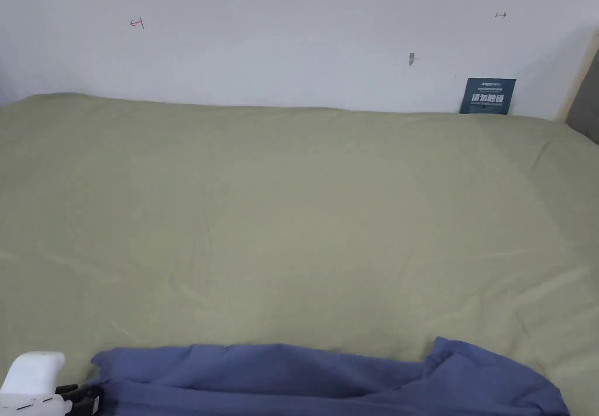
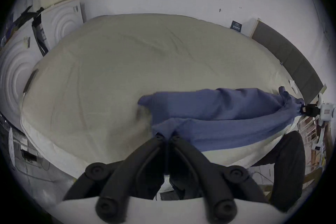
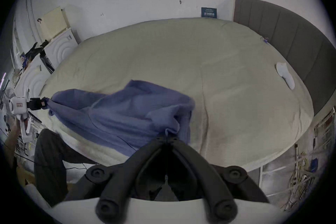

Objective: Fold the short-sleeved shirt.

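Observation:
A blue short-sleeved shirt (image 1: pixel 327 379) hangs stretched between both grippers at the near edge of the bed. In the left gripper view my left gripper (image 2: pixel 167 137) is shut on one end of the shirt (image 2: pixel 227 111), and the right gripper (image 2: pixel 307 110) pinches the far end. In the right gripper view my right gripper (image 3: pixel 167 137) is shut on a bunched edge of the shirt (image 3: pixel 127 113), with the left gripper (image 3: pixel 36 103) holding the other end. The left gripper's white body (image 1: pixel 32 385) shows at the lower left of the head view.
The bed (image 1: pixel 304 212) is covered by a pale green sheet and reaches back to a white wall. A dark headboard (image 3: pixel 291 37) lines the right side. A white sock (image 3: pixel 285 77) lies near it. A blue sign (image 1: pixel 487 96) leans on the wall. A person's dark trouser leg (image 3: pixel 49 160) stands beside the bed.

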Action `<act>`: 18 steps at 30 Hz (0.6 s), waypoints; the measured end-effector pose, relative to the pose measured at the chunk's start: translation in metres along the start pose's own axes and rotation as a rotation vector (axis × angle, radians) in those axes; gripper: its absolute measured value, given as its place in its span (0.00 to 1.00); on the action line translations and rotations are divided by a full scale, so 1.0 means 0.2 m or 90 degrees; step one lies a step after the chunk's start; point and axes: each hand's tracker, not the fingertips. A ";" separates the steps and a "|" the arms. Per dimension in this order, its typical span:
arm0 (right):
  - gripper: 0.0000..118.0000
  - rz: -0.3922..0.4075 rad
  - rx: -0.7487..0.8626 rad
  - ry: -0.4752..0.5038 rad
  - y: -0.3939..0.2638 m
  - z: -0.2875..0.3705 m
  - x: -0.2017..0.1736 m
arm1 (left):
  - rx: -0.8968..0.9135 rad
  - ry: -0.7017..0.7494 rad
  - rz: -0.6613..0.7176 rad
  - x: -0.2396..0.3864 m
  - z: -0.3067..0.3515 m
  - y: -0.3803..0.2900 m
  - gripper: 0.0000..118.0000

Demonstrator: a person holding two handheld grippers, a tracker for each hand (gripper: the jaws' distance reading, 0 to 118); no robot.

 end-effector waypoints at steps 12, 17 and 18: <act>0.94 -0.038 0.081 -0.013 0.09 0.11 -0.09 | 0.086 0.052 0.023 0.08 0.19 0.08 0.88; 0.39 -0.010 0.226 -0.053 0.18 0.26 -0.34 | 0.207 0.065 0.030 0.25 0.39 0.18 0.55; 0.02 0.001 0.255 -0.078 0.19 0.27 -0.39 | 0.220 0.076 0.030 0.27 0.41 0.19 0.15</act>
